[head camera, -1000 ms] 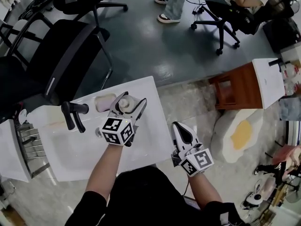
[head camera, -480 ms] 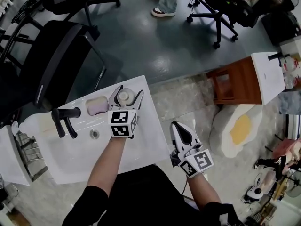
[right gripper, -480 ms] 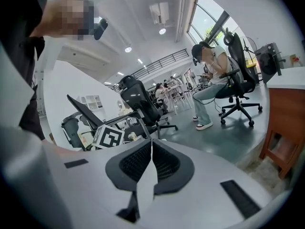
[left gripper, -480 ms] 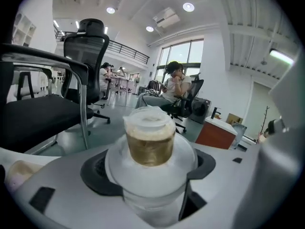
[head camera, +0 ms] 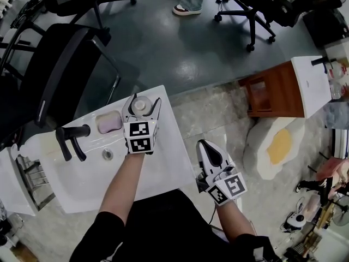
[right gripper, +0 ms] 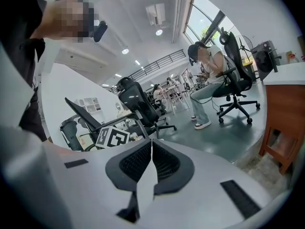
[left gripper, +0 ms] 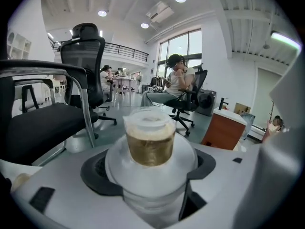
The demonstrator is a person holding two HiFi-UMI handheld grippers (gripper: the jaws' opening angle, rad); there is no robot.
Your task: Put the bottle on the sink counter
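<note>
Now the left gripper grasps the bottle over the sink counter, soap at nine o'clock; the right gripper, clenched empty, hangs at four o'clock.

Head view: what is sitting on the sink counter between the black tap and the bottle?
A pink soap bar lies between the tap and the bottle; the head view shows it.

Bright, even overhead light; gripper views fisheye-warped w/ black corners.
</note>
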